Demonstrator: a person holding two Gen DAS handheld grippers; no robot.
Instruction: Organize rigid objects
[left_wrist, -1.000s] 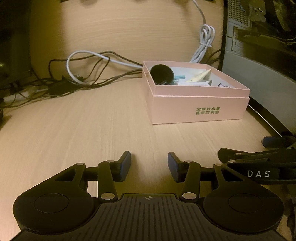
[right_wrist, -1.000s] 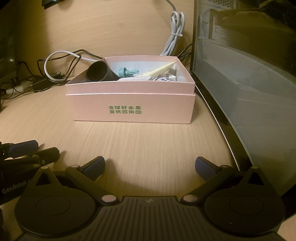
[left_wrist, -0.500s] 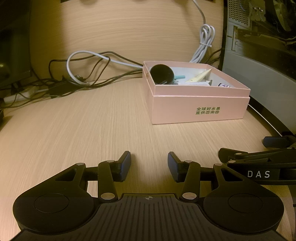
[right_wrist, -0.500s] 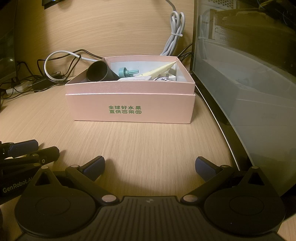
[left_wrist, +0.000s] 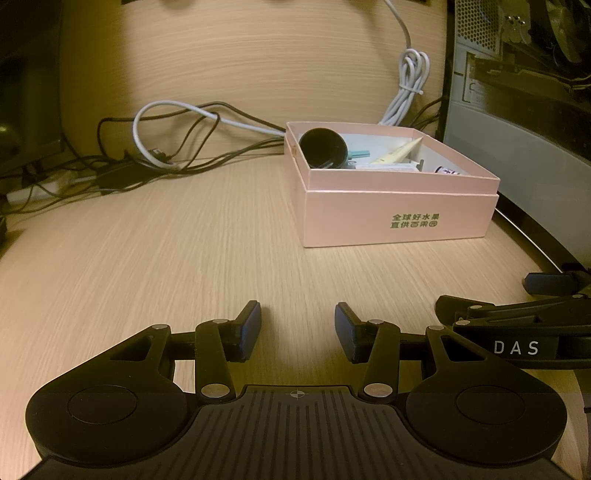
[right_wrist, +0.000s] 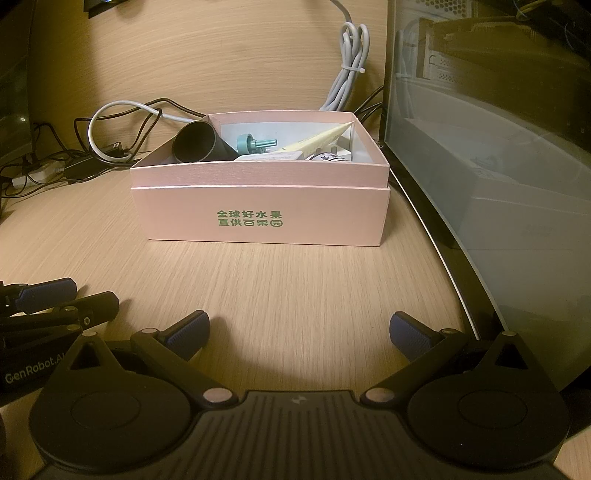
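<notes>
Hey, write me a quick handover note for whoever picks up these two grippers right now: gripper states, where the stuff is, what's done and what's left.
Left hand-held gripper: open, nothing between its fingers, low over the bare wooden desk.
Right hand-held gripper: open wider, also empty, facing the pink box.
Things: the box sits on the desk beside the computer case. Inside it are a dark cup on its side, a teal knob piece, a cream pointed tube and a small white bottle, all piled loosely.
Done: no loose items show on the desk outside the box.
Left: possibly tidying the contents; both grippers are free.
</notes>
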